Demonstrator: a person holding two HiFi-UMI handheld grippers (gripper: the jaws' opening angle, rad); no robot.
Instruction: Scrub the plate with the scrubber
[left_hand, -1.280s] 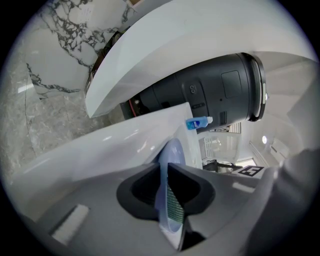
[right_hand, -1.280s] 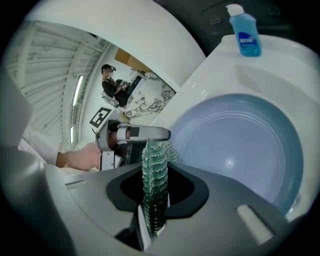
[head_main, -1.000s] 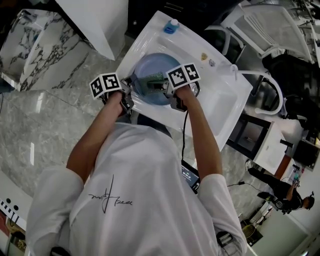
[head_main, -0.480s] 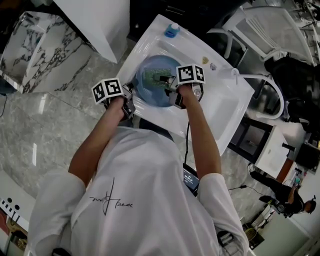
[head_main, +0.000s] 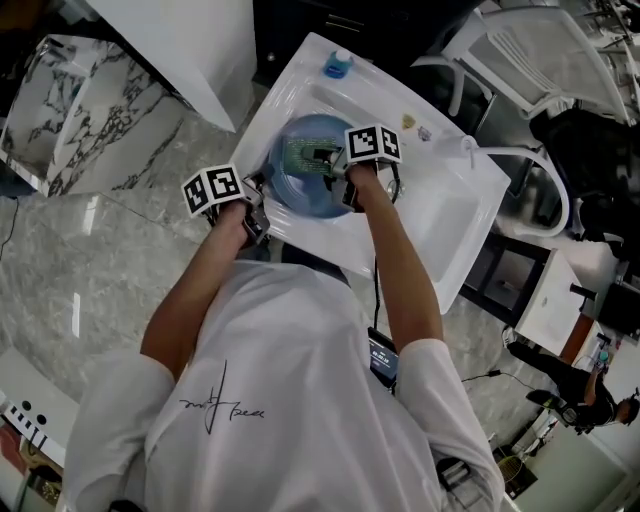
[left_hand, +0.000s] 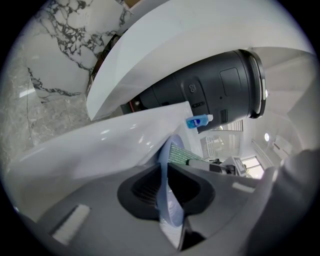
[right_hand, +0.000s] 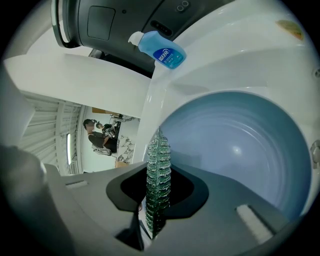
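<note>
The right gripper has slid a little toward 11 o'clock since half a second ago, and the green scrubber went with it. Its jaws pinch the scrubber, which lies on the blue plate. The left gripper pinches the plate's rim at 8 o'clock. The plate is in the white sink. A blue bottle stands on the sink's edge at 12 o'clock from the plate.
</note>
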